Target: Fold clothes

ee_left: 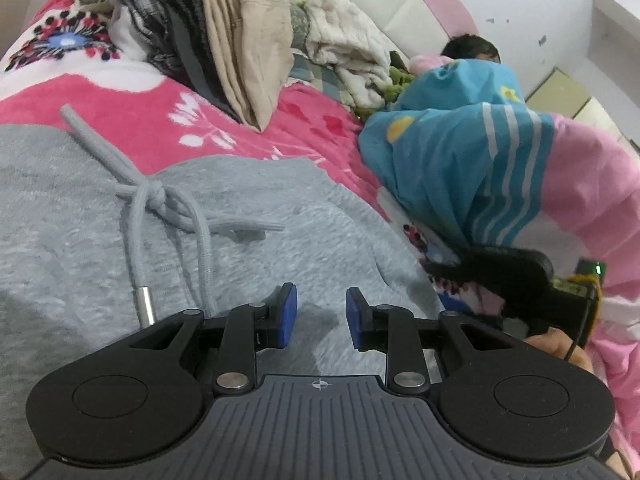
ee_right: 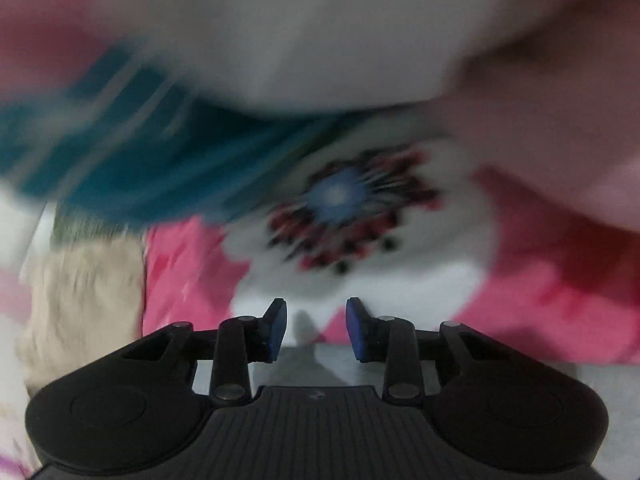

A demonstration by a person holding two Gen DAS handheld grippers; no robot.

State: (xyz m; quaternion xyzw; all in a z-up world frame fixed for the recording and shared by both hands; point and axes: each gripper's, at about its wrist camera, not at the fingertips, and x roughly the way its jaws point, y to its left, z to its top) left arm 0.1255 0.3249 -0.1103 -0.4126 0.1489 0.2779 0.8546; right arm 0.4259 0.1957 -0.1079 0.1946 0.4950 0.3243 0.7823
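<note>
Grey garment (ee_left: 120, 216) only in left view; both tools (ee_left: 321, 316) (ee_right: 316, 330) wide, empty.

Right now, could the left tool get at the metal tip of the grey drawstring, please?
Probably yes. The left tool is open above the grey garment, and the metal tip lies bare just to its left, with nothing between them.

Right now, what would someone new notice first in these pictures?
The grey fleece garment fills the near left-wrist view, its knotted drawstring on top, under the open left gripper. Behind it, a stack of folded clothes rests on the pink floral blanket. The right-wrist view is motion-blurred.
</note>
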